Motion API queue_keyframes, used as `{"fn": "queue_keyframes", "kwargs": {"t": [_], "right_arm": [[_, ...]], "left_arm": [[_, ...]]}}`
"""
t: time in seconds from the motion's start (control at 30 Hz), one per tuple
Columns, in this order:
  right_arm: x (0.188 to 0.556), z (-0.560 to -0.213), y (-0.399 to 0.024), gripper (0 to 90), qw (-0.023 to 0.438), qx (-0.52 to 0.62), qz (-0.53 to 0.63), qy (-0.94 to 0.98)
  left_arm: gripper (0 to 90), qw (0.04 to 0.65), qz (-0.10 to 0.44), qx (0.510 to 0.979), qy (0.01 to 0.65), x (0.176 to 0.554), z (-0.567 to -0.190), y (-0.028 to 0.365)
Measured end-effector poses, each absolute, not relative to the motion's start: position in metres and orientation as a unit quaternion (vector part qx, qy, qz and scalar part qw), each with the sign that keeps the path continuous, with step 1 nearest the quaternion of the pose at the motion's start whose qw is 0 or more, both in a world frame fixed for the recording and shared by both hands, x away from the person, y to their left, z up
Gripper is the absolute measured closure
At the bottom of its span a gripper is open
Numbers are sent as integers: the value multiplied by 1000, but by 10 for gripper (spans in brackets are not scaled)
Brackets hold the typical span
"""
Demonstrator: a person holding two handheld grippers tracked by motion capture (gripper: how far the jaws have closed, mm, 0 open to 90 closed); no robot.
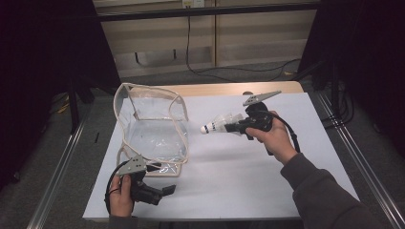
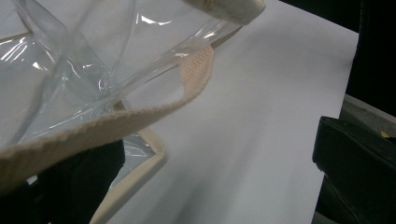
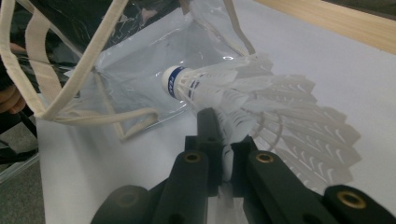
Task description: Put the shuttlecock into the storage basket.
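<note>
A white feather shuttlecock [image 1: 217, 125] with a blue band on its cork hangs above the white table sheet [image 1: 229, 186]. My right gripper [image 1: 230, 127] is shut on its feathers. In the right gripper view the shuttlecock [image 3: 210, 88] points cork-first at the mouth of a clear plastic bag [image 3: 130, 65] with beige trim. The bag [image 1: 153, 129] stands open at the table's left. My left gripper [image 1: 165, 185] is at the bag's near corner. In the left gripper view its jaws stand wide apart, and the bag's beige strap [image 2: 140, 114] lies across the left jaw.
The white sheet covers a wooden table whose far edge [image 1: 229, 88] shows. Metal rails [image 1: 57, 171] run along both sides. A cable [image 1: 191, 57] lies on the floor beyond the table. The person's left hand [image 3: 9, 100] shows behind the bag.
</note>
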State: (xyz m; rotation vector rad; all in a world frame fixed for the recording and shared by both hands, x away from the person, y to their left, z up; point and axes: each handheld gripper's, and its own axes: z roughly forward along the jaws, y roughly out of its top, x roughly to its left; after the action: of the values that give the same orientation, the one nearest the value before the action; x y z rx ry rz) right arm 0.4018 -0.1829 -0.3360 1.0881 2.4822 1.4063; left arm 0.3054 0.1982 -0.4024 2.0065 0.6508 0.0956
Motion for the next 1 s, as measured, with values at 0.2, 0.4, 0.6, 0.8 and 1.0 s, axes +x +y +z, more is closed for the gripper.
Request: {"fn": "queue_keyframes", "kwargs": {"t": [0.2, 0.4, 0.6, 0.8, 1.0], "right_arm": [[401, -324, -181, 885, 46, 352, 463, 812], [401, -312, -177, 884, 48, 345, 463, 815], [402, -302, -175, 884, 51, 346, 467, 812], [404, -295, -172, 884, 54, 344, 467, 812], [407, -288, -165, 884, 56, 339, 468, 814]], "left_arm": [[24, 494, 38, 826, 267, 305, -403, 198], [24, 493, 40, 827, 267, 305, -402, 198], [23, 494, 41, 826, 267, 306, -402, 197], [24, 494, 39, 827, 266, 306, -402, 198], [24, 496, 39, 825, 268, 306, -402, 198]]}}
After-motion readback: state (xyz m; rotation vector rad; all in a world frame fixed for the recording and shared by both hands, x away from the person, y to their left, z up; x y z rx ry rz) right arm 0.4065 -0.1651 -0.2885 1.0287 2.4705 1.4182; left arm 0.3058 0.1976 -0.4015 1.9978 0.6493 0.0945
